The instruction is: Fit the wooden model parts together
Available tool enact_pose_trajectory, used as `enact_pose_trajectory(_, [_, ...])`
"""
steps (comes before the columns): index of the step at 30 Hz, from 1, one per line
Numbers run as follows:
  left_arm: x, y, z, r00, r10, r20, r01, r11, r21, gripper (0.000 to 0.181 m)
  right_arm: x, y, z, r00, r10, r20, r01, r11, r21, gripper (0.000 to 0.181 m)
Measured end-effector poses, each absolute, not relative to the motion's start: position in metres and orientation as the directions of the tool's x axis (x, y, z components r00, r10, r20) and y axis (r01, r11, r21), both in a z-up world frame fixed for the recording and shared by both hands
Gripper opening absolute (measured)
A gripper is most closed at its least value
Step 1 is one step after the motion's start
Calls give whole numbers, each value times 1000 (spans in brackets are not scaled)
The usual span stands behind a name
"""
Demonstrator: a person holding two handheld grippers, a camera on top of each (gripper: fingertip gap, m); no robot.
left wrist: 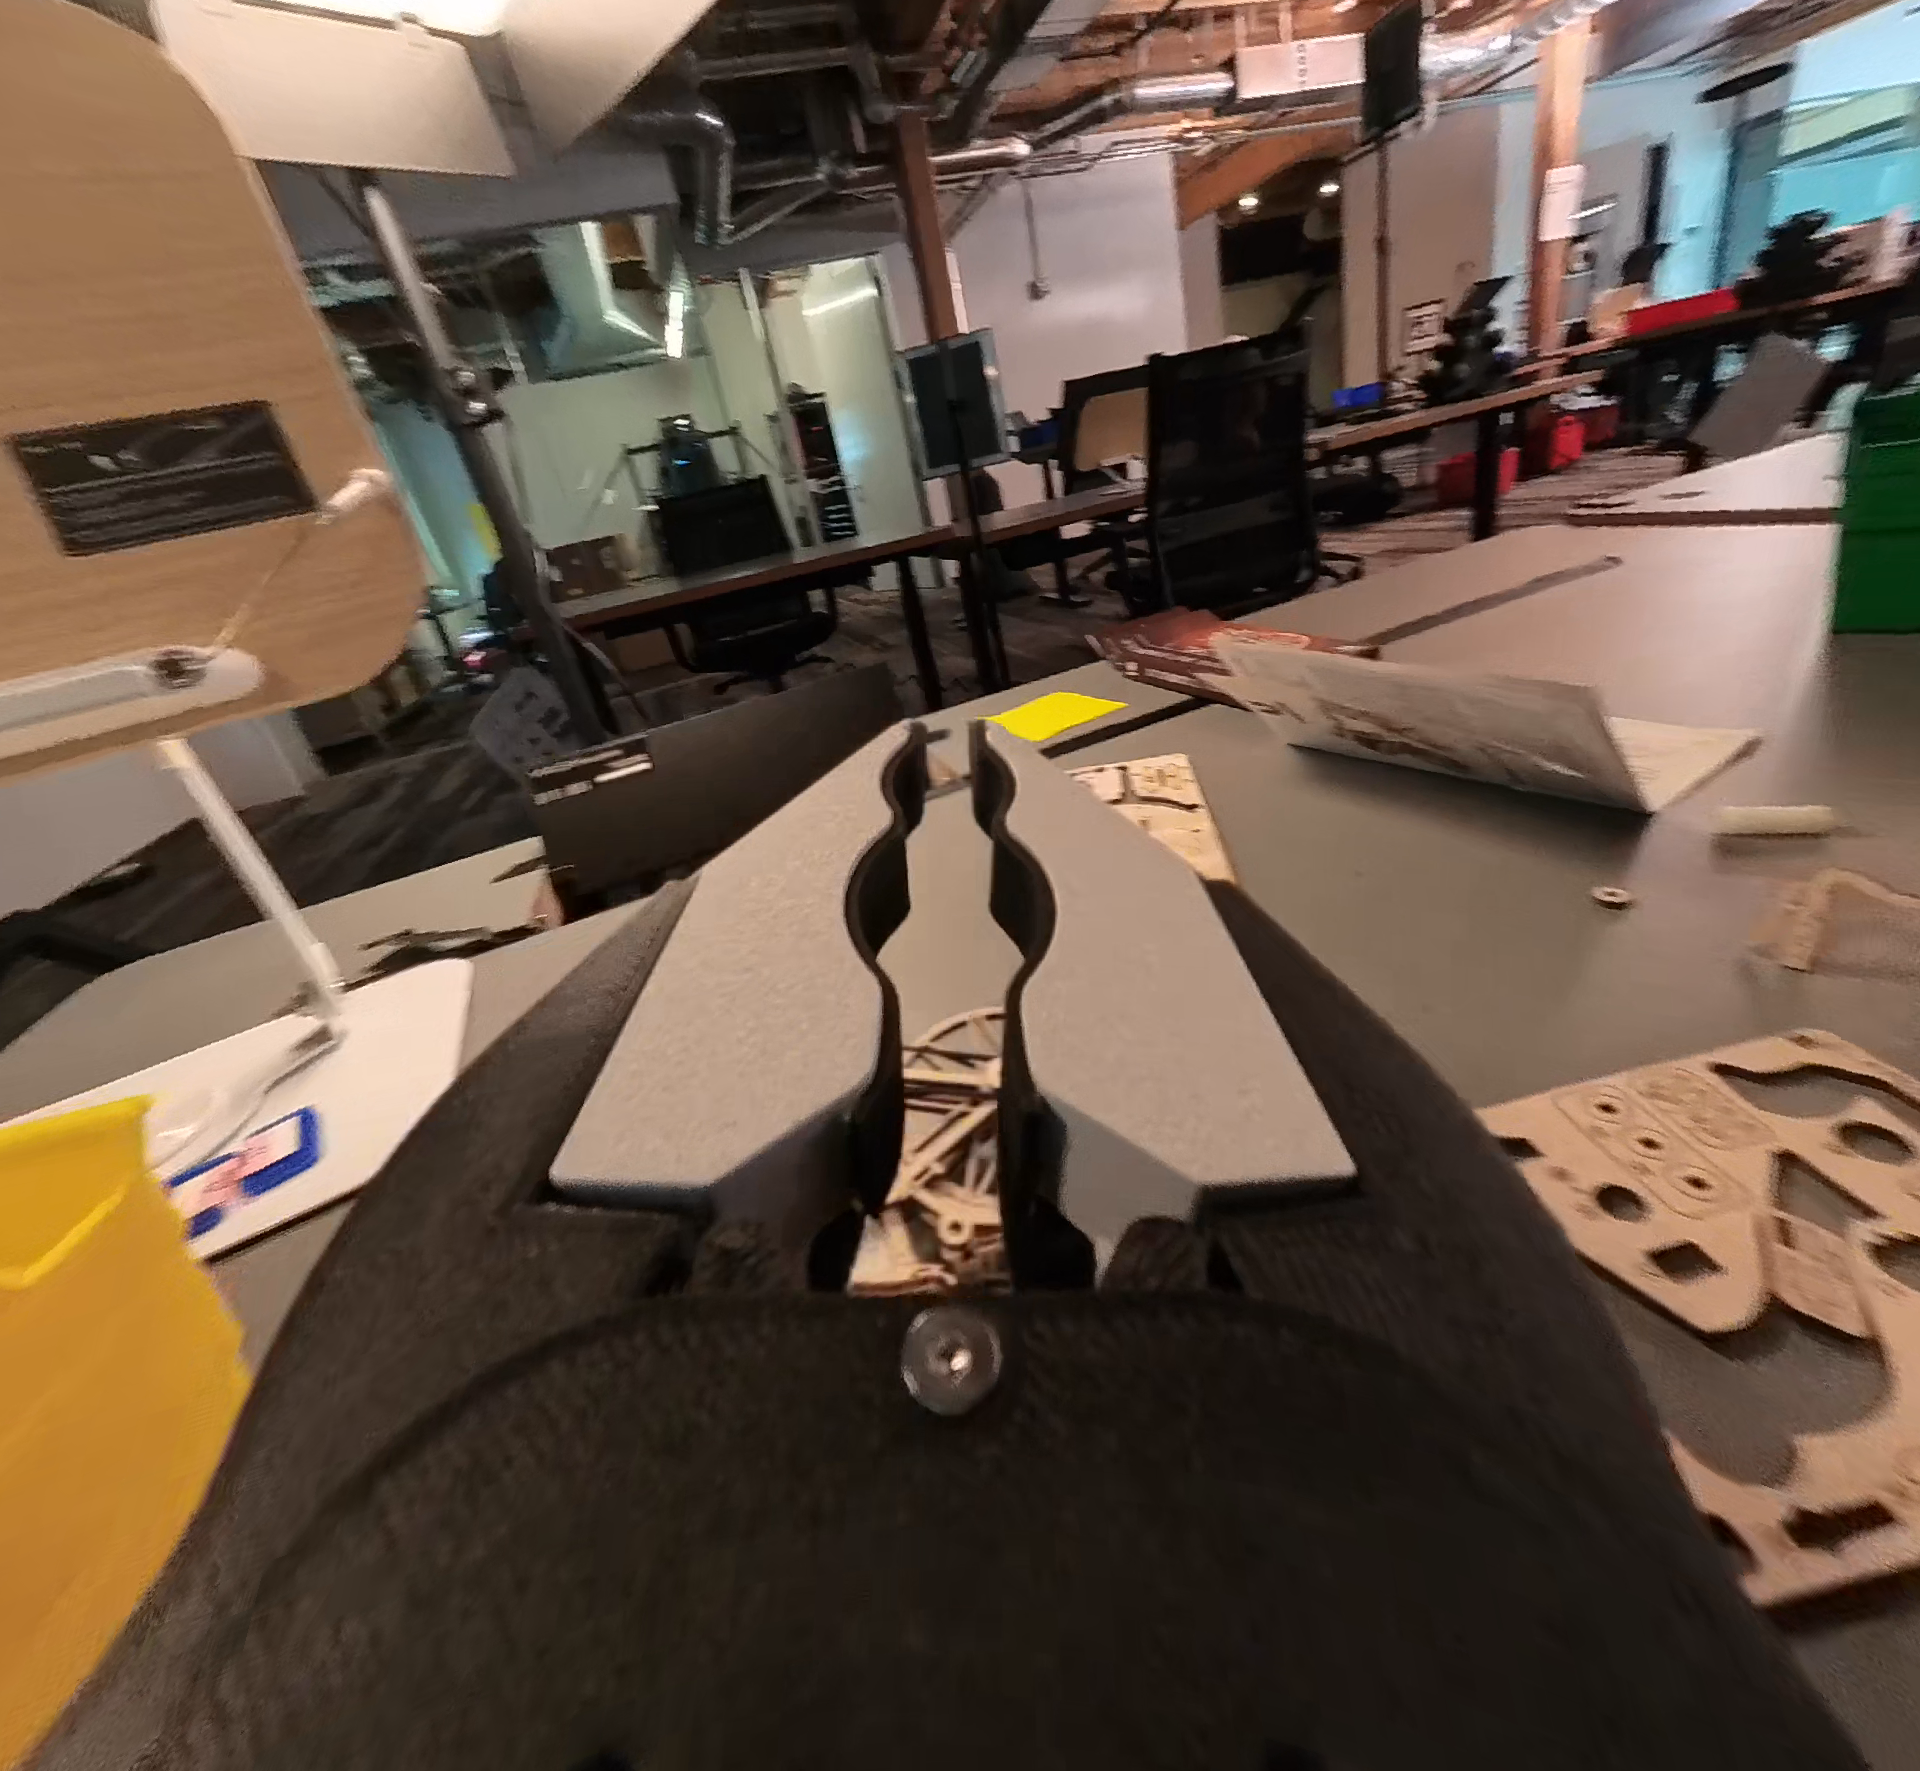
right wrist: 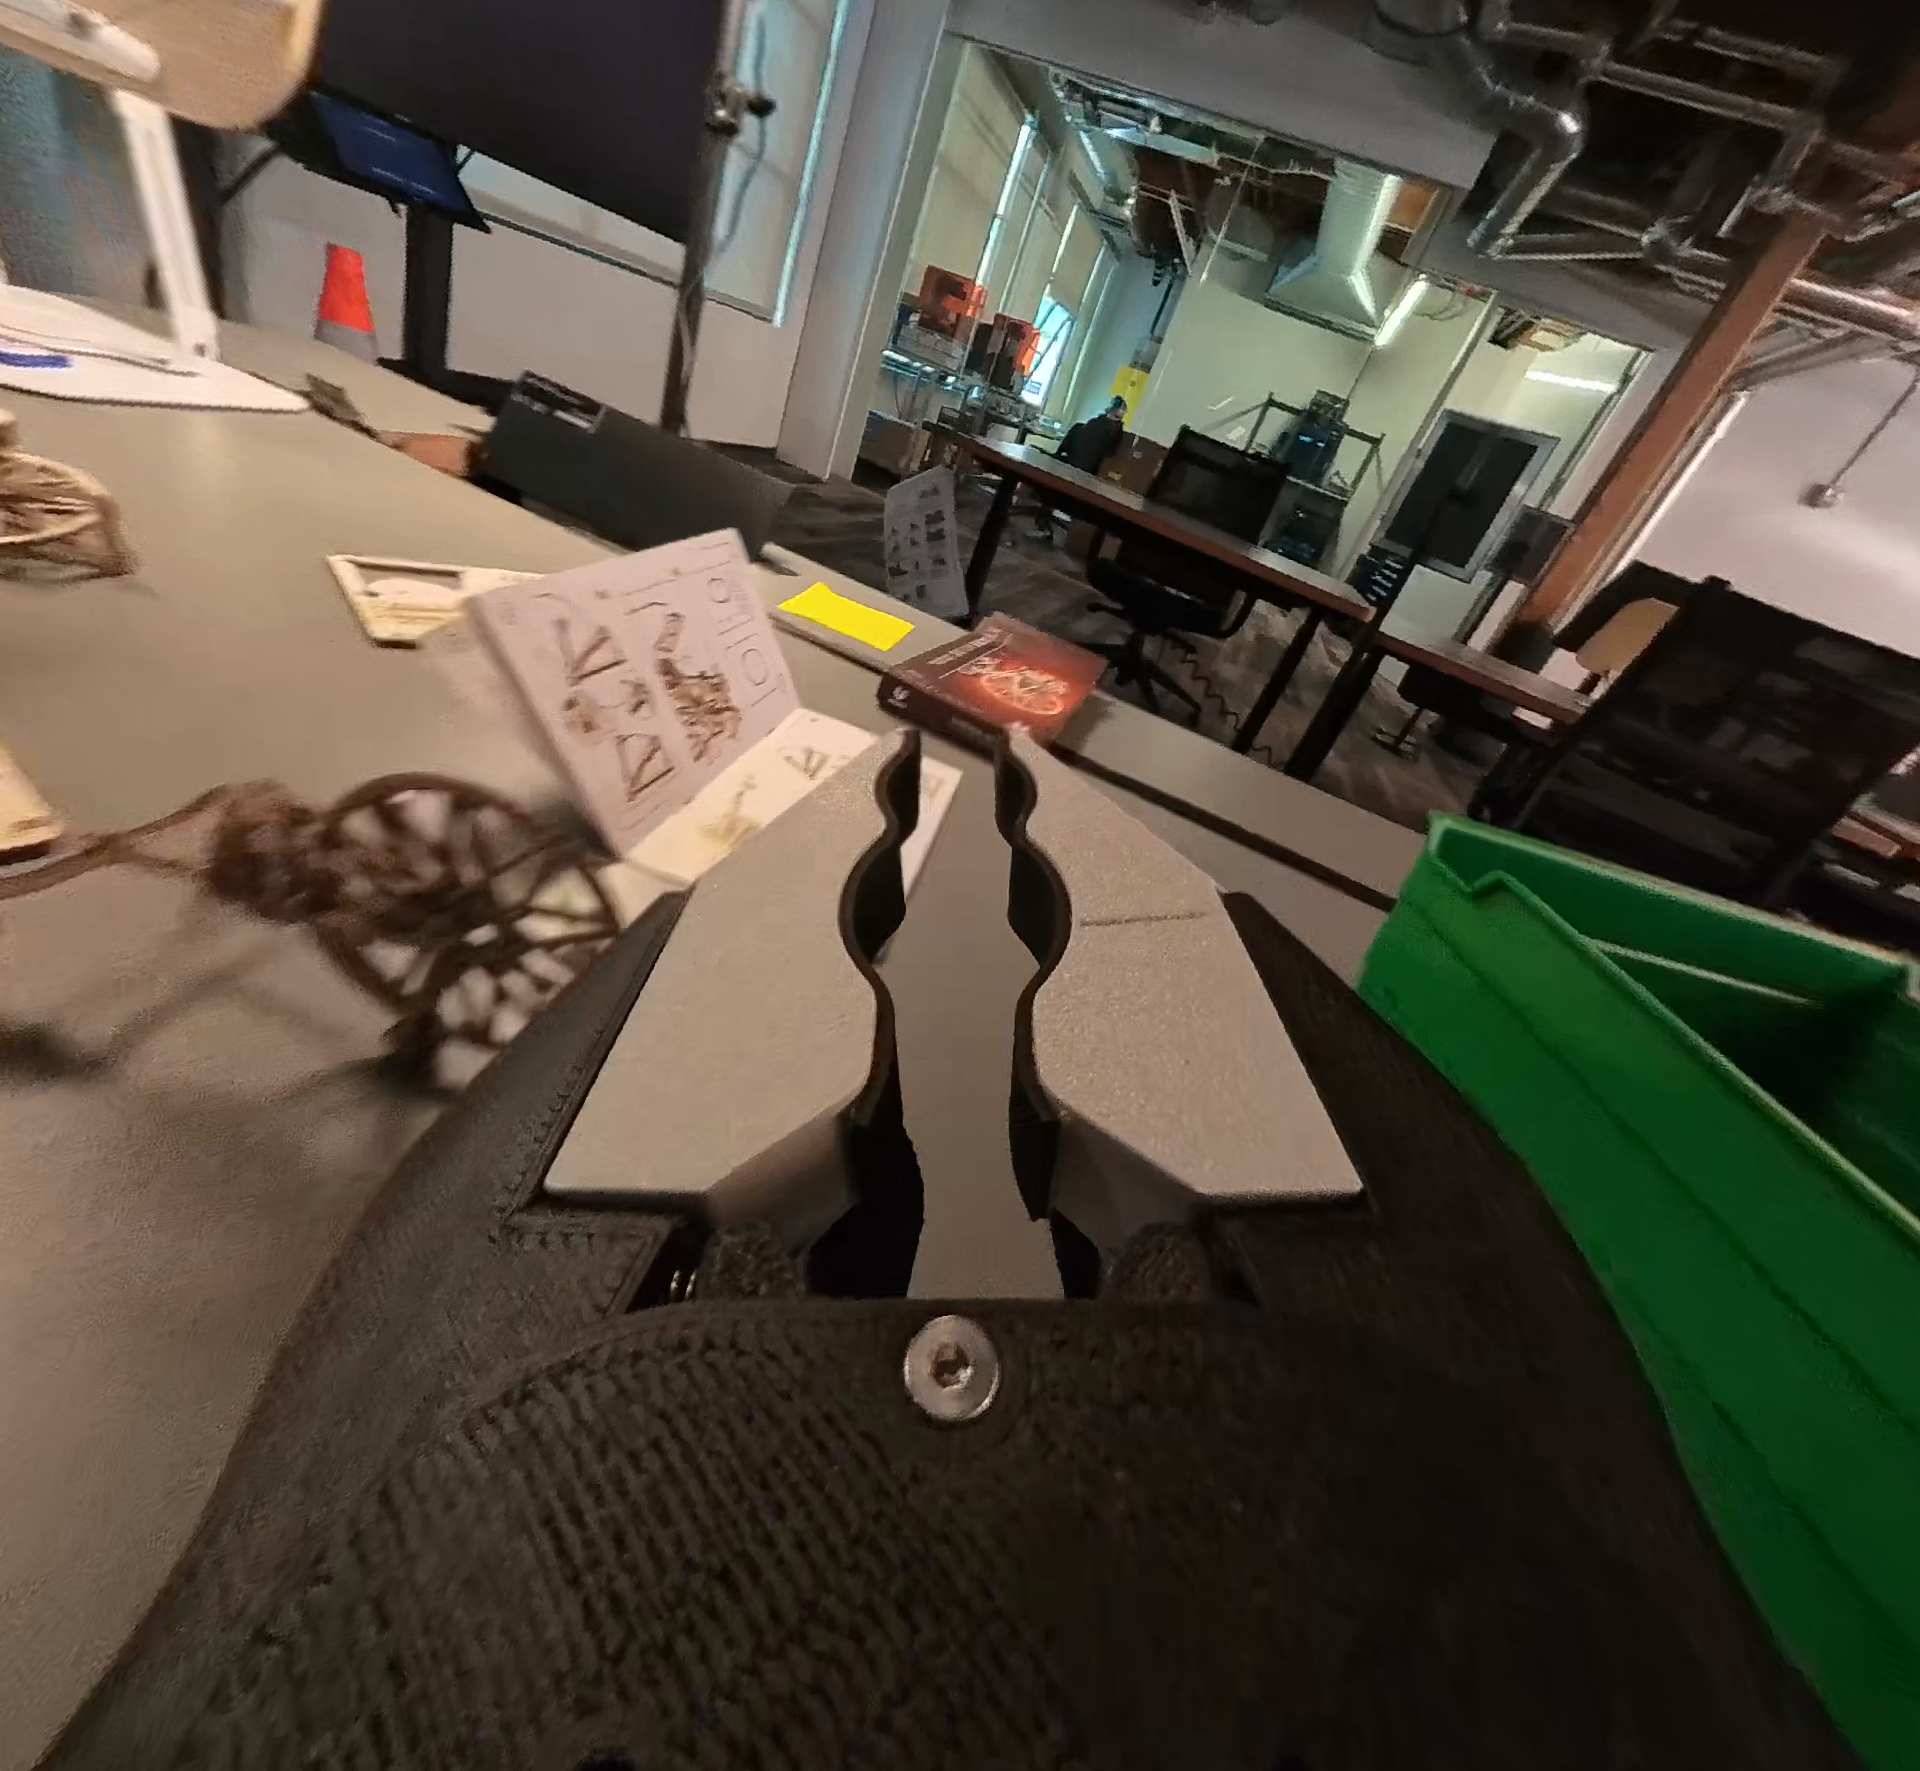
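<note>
My left gripper (left wrist: 945, 745) has its jaws nearly together on a pale wooden model (left wrist: 940, 1113). The model's spoked wheel shows through the gap under the fingers, and the rest is hidden by them. My right gripper (right wrist: 958, 755) is a little open and empty, with only the grey table (right wrist: 260, 661) showing between its fingers. In the right wrist view a dark, blurred wooden wheel assembly (right wrist: 436, 890) sits left of the right gripper, its arm running off to the left. Cut-out plywood part sheets (left wrist: 1714, 1191) lie to the right of the left gripper.
An open instruction booklet (right wrist: 644, 672) (left wrist: 1455, 734) stands on the table ahead. A green bin (right wrist: 1662, 1098) is close on the right, a yellow bin (left wrist: 94, 1358) on the left. There is also a white lamp base (left wrist: 343, 1077), a yellow note (right wrist: 842, 618), a dark box (right wrist: 992, 677) and a small wooden ring (left wrist: 1608, 895).
</note>
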State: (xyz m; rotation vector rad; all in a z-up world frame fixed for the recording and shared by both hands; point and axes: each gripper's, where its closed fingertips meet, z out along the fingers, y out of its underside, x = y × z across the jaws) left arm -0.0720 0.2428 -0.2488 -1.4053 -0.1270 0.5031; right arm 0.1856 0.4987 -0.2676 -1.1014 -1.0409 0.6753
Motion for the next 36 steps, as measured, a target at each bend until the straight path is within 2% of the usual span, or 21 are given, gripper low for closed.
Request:
enact_pose_trajectory(2, [-61, 248, -248, 908, 360, -216, -262, 85, -961, 7, 192, 468, -273, 296, 902, 314, 62, 310, -949, 13])
enact_pose_trajectory(4, [-52, 253, -248, 911, 327, -250, -289, 74, -955, 7, 187, 412, -288, 30, 963, 270, 132, 263, -956, 9])
enact_pose_trajectory(6, [-45, 256, -250, 905, 313, -288, -322, 59, -945, 7, 185, 357, -314, -218, 964, 152, 305, 215, -928, 13])
enact_pose_trajectory(8, [-40, 259, -252, 899, 303, -317, -346, 46, -937, 7, 184, 315, -336, -321, 946, -37, 482, 130, -866, 21])
enact_pose_trajectory(10, [-37, 262, -253, 893, 295, -340, -366, 36, -930, 7, 179, 291, -350, -305, 944, -126, 580, 79, -811, 21])
enact_pose_trajectory(17, [-30, 262, -252, 867, 292, -404, -427, 15, -904, 7, 153, 293, -374, -124, 987, -100, 666, 8, -746, 21])
enact_pose_trajectory(36, [-29, 265, -257, 867, 282, -410, -427, -3, -904, 8, 141, 301, -376, -99, 995, 2, 655, 67, -753, 5])
